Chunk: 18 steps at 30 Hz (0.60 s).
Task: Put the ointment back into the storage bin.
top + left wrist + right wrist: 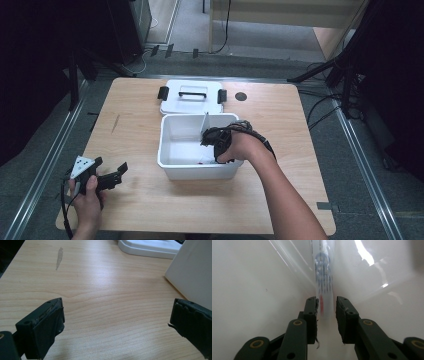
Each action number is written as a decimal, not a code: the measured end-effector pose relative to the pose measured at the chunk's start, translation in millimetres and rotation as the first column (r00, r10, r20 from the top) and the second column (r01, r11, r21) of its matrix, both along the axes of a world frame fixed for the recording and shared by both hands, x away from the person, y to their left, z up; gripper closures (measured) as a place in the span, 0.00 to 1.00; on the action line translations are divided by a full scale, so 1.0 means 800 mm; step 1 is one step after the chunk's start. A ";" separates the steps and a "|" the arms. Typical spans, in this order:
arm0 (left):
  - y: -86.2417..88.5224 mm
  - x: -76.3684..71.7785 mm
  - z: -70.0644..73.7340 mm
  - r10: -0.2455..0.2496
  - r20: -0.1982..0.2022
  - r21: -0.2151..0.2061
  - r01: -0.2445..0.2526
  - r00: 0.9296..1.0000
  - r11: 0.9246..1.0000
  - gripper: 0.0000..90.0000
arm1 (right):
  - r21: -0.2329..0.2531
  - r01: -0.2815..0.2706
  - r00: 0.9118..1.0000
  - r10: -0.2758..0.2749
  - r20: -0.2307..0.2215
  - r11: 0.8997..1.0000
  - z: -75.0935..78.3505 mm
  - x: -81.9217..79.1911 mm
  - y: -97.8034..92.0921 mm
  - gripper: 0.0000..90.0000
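1. The left tool (112, 175) rests low over the wooden counter (135, 135) at the near left corner, held in the person's left hand (87, 197); its jaws stand wide apart with bare wood between them.
2. The right tool (326, 305) reaches down into the white bin (172, 167) at the counter's middle, the right hand (240, 147) over its near right part.
3. Its jaws sit close on either side of a thin clear packet (323, 277) with blue and red print, standing edge-on; whether they pinch it I cannot tell.
4. Beyond the bin, touching its far wall, the white lid (192, 95) lies flat, handle up.
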<state>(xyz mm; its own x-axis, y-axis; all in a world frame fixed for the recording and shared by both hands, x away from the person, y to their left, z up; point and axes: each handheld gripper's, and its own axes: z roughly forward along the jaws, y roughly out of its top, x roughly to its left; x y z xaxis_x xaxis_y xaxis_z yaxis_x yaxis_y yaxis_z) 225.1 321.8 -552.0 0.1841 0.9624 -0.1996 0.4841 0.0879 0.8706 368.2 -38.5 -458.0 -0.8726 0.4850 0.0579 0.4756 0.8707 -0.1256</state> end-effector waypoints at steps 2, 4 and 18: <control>0.000 0.000 0.000 0.001 0.000 -0.001 -0.001 1.000 1.000 0.00 | 0.004 0.002 1.000 -0.002 0.001 1.000 0.001 0.000 0.000 0.80; 0.000 0.000 0.000 0.001 -0.001 -0.002 -0.001 1.000 1.000 0.00 | 0.021 0.006 1.000 -0.007 0.006 1.000 0.005 -0.001 -0.002 0.81; 0.000 0.000 0.000 0.004 0.001 -0.002 -0.004 1.000 1.000 0.00 | 0.185 0.046 0.993 -0.065 0.098 0.982 0.064 -0.004 -0.024 0.90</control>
<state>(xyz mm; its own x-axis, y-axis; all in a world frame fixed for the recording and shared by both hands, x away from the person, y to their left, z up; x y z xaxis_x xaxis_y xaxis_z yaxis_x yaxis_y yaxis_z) 225.4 321.4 -552.0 0.1810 0.9626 -0.2015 0.4825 0.0916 0.8711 365.1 -57.5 -406.5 -0.8504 0.5227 0.0606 0.5261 0.8462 0.0845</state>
